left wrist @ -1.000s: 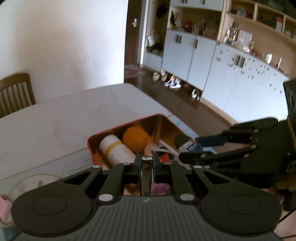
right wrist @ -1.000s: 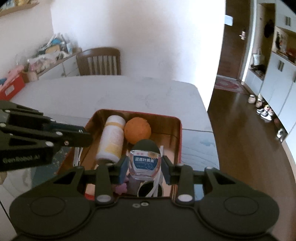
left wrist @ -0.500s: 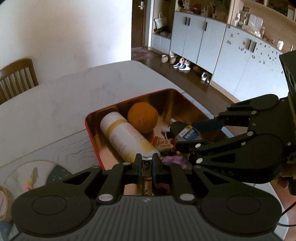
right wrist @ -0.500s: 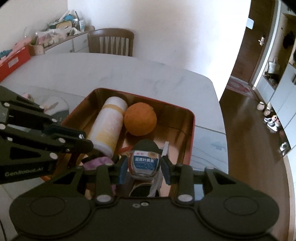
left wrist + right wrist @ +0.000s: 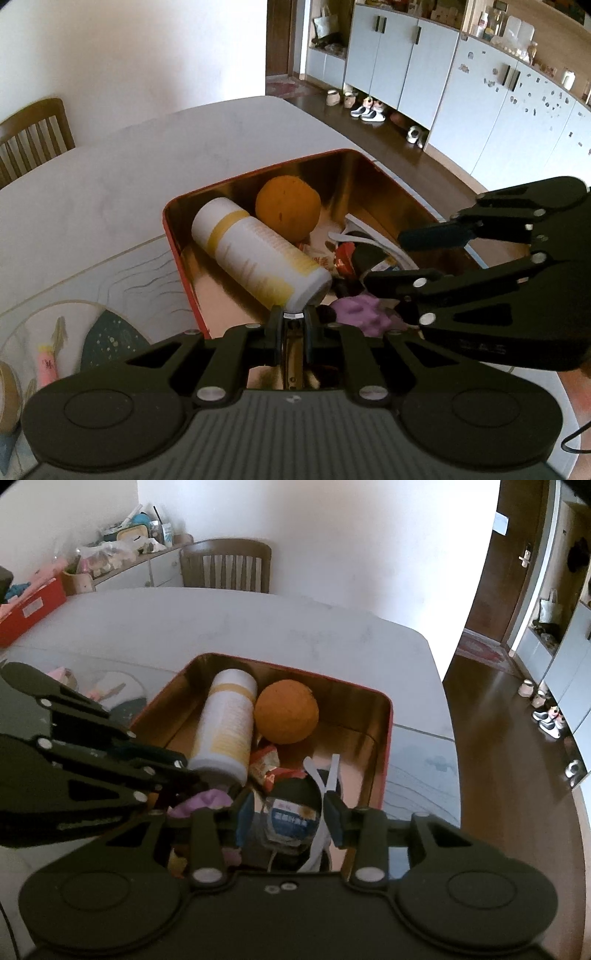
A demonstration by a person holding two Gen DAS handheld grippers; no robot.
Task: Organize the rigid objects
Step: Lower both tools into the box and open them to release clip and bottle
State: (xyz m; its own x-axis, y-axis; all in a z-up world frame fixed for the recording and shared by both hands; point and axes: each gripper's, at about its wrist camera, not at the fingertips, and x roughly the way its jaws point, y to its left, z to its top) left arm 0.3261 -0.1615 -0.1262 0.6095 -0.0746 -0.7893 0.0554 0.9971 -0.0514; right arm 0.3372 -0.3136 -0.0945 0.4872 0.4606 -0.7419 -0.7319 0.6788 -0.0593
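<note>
A red tin (image 5: 183, 254) (image 5: 384, 738) with a gold inside stands on the white table. In it lie a white and yellow bottle (image 5: 258, 254) (image 5: 227, 723), an orange ball (image 5: 288, 208) (image 5: 286, 710), snack packets, a purple item (image 5: 360, 314) and a small dark-capped bottle with a blue label (image 5: 291, 818). My right gripper (image 5: 290, 814) (image 5: 400, 258) is open, its fingers either side of the small bottle inside the tin. My left gripper (image 5: 291, 325) is shut on a thin gold-coloured piece, at the tin's near edge.
A patterned mat (image 5: 96, 295) lies under the tin, with a pink tube (image 5: 46, 367) on it. A wooden chair (image 5: 225, 566) stands at the table's far side. A red box (image 5: 29, 607) sits at the left. The table edge and floor (image 5: 495, 716) lie to the right.
My right gripper lowered the small bottle into the tin and opened around it. Both grippers moved closer over the tin. My left gripper stayed shut.
</note>
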